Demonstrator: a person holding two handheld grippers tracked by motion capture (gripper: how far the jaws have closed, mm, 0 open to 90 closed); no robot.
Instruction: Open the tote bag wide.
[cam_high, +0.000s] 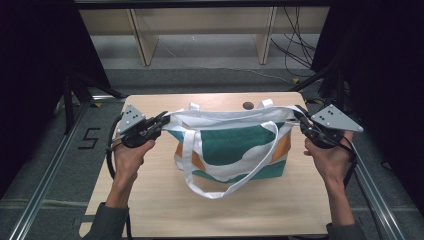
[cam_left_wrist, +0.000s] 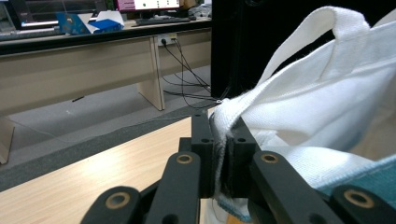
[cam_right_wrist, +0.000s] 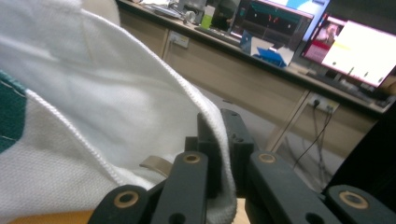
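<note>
Bag (cam_high: 231, 147) on table (cam_high: 150, 210), stretched by its top corners between left gripper (cam_high: 161, 121) and right gripper (cam_high: 300, 120); forearms splayed, palms up. Likely mid-lowering; next, set flat, then release.
Left gripper view: jaws clamped on white hem.
Right gripper view: likewise pinching rim.

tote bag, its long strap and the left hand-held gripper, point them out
tote bag (cam_high: 235, 145), high view, green patch on its front
strap (cam_high: 220, 192), high view, bottom of the loop
left hand-held gripper (cam_left_wrist: 223, 161), left gripper view, between its fingertips
</note>
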